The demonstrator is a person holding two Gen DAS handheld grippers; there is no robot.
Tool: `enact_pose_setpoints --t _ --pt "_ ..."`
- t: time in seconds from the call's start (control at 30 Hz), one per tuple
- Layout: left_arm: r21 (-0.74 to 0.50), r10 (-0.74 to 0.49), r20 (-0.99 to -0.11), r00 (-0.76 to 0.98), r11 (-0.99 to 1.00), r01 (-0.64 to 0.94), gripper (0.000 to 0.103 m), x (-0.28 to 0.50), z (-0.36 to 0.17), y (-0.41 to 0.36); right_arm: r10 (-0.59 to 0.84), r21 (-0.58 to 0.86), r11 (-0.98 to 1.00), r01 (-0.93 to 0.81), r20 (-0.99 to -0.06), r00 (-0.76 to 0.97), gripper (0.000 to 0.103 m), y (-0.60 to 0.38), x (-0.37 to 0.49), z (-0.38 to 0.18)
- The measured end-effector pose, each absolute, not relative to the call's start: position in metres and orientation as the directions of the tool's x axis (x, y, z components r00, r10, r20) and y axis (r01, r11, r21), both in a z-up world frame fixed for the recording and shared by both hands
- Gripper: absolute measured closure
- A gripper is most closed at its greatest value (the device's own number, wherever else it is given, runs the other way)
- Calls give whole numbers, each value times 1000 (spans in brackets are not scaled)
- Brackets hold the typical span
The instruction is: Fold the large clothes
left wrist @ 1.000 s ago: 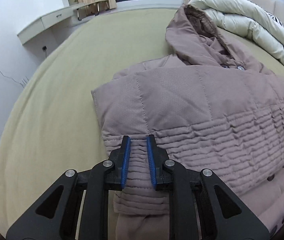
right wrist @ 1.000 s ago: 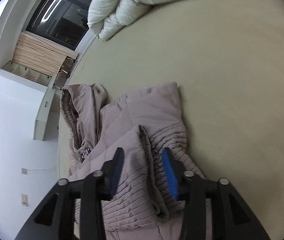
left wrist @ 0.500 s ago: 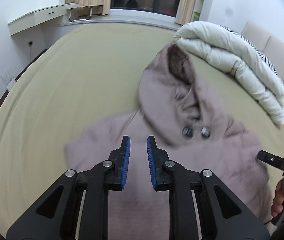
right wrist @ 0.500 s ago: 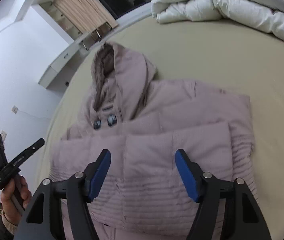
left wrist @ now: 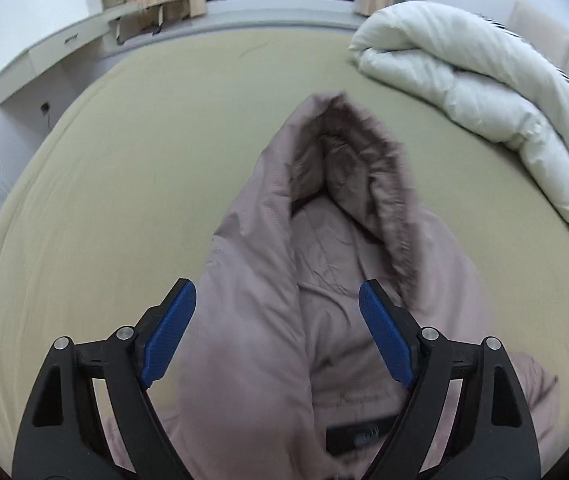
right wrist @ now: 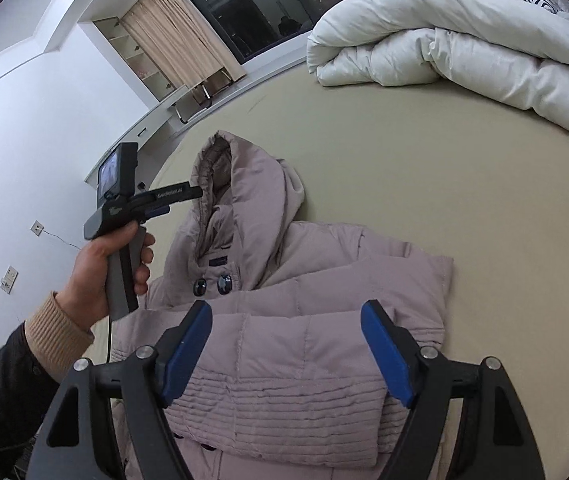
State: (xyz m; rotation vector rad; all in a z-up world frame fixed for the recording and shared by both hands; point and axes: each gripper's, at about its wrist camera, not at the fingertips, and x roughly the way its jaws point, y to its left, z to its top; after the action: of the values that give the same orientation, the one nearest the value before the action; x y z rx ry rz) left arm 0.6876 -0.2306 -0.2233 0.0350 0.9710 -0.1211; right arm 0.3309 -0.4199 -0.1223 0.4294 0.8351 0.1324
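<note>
- On a wide olive-green bed point(right wrist: 464, 208), lies a mauve quilted coat point(right wrist: 308, 280), body flat, both sleeves point(right wrist: 284, 344) already folded across the chest, fur-trimmed hood point(left wrist: 348, 184) stretched out towards the window point(right wrist: 252, 4).
- Beyond the coat, well apart from it, sits a rolled white duvet point(right wrist: 464, 48) at the far right of the bed.
- Over the hood hovers the left gripper point(left wrist: 276, 332), jaws opening wide, blue pads point(left wrist: 168, 332) straddling the hood's neck with no press on the cloth; nothing held.
- Seen from the right wrist, carried in a bare hand point(right wrist: 104, 264) with a tan cuff point(right wrist: 52, 328), the same tool points at the hood's near edge.
- Above the folded sleeves hangs the right gripper point(right wrist: 284, 352), jaws also opening, nothing between them but air, coat below untouched.
- Step in hand, by the look of it: sleeves done, both claws released, hood next.
- Next move likely calls for a pinch on the hood's tip or rim, then a fold down over the buttons point(right wrist: 212, 286) onto the chest.
- Calls also for a low, deep bite: padded fabric slippery and springy, apt to pop open.
</note>
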Motion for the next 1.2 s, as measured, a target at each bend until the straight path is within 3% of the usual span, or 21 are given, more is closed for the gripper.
enact_pose_setpoints --t 0.07,0.1,0.13,0.23,0.3,0.4,0.5,0.73,0.77,0.8,0.83,0.87,0.9,1.2 --pt "-9 -52 -834 550 997 81 22 704 -238 -227 284 416 908 47 -695 661 23 -420 328 -127" --pt "-22 -55 -840 540 997 67 39 712 -245 -224 287 414 910 39 -694 660 23 -419 327 -129" --pt "-26 -59 -847 528 997 71 64 717 -250 -223 291 410 912 28 -694 658 23 -418 329 -130" --pt "-64 -92 -845 527 995 71 84 718 -252 -214 286 393 920 19 -701 654 23 -414 348 -130" --pt "-73 -101 -834 542 995 73 91 718 -249 -212 289 382 924 -4 -692 661 23 -407 372 -126" --pt "-113 -136 -798 587 991 76 94 704 -230 -199 275 337 941 -37 -693 667 22 -384 423 -121" --pt "-64 -126 -753 646 991 118 94 681 -211 -200 264 275 957 -93 -691 673 14 -347 477 -123" --pt "-88 -187 -683 706 981 175 95 625 -172 -184 56 74 997 0 -759 649 15 -284 577 -147" --pt "-84 -195 -669 717 979 187 95 615 -168 -183 19 46 999 26 -771 637 18 -281 588 -152" --pt "-84 -201 -659 725 977 195 95 606 -165 -180 2 38 998 44 -785 619 39 -281 596 -158" --pt "-89 -210 -650 730 976 201 95 600 -163 -177 2 45 997 58 -807 591 70 -284 603 -164" --pt "-97 -216 -647 731 975 202 95 592 -160 -170 -10 54 994 95 -818 575 85 -291 604 -166" --pt "-113 -225 -645 730 973 201 95 583 -159 -162 2 90 988 122 -810 586 91 -299 599 -163" --pt "-288 -342 -593 729 935 205 95 494 -146 -103 55 168 983 68 -636 770 94 -345 466 -98"
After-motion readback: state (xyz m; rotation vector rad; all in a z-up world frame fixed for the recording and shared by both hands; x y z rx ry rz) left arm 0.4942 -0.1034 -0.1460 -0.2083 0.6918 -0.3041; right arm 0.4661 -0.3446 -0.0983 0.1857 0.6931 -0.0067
